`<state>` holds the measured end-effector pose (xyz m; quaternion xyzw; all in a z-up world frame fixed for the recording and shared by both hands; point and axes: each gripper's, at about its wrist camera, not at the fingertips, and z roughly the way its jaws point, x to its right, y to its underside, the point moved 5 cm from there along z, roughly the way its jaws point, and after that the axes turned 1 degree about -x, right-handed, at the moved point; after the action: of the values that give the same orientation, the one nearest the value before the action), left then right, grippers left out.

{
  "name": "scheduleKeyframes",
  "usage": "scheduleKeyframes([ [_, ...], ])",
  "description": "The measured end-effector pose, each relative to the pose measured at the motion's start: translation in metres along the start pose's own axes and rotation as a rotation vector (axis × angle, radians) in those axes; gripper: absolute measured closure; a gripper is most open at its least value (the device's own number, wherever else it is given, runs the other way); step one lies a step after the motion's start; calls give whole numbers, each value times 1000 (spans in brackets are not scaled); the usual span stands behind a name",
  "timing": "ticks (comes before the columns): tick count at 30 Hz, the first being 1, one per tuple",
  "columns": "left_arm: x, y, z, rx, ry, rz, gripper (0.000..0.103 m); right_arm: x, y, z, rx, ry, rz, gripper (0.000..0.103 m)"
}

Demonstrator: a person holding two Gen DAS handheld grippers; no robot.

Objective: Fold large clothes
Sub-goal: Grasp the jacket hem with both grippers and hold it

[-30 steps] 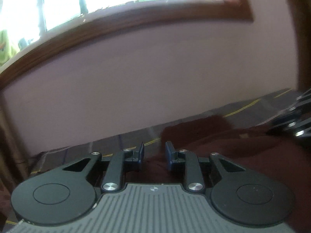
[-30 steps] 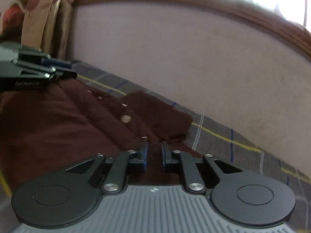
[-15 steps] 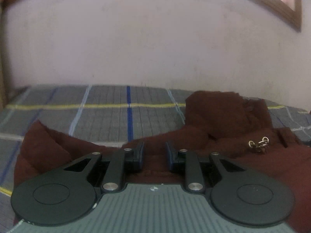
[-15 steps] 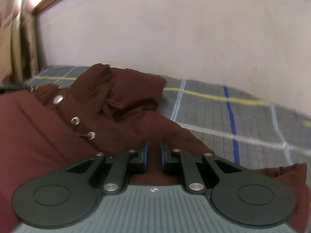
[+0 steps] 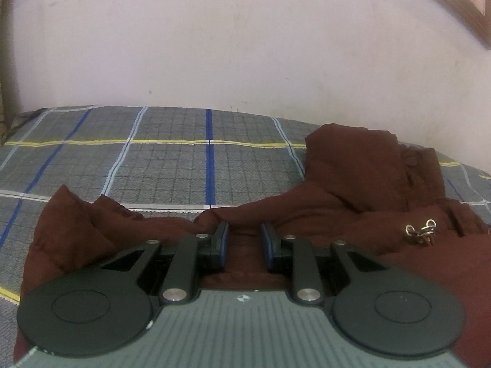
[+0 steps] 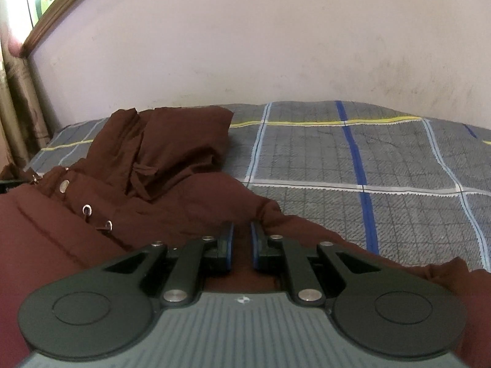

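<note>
Jacket lies on bed, wall behind. Left view: hood at far right, sleeve at near left, metal rings right of left tool, which sits over the jacket. Right view: hood far left, snaps left of right tool, also over jacket; curtain at left edge.
</note>
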<state>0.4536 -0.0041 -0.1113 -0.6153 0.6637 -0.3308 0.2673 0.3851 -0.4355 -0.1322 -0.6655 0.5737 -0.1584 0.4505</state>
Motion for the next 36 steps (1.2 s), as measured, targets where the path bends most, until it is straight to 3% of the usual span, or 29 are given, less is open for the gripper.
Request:
scheduleKeyframes([
  [6, 2, 0, -1, 9, -17, 9, 73, 12, 0, -32, 62, 71, 60, 90],
  [13, 2, 0, -1, 13, -18, 9, 73, 12, 7, -56, 83, 183, -35, 90],
  [36, 1, 2, 0, 16, -43, 27, 73, 24, 17, -29, 50, 205, -5, 91],
])
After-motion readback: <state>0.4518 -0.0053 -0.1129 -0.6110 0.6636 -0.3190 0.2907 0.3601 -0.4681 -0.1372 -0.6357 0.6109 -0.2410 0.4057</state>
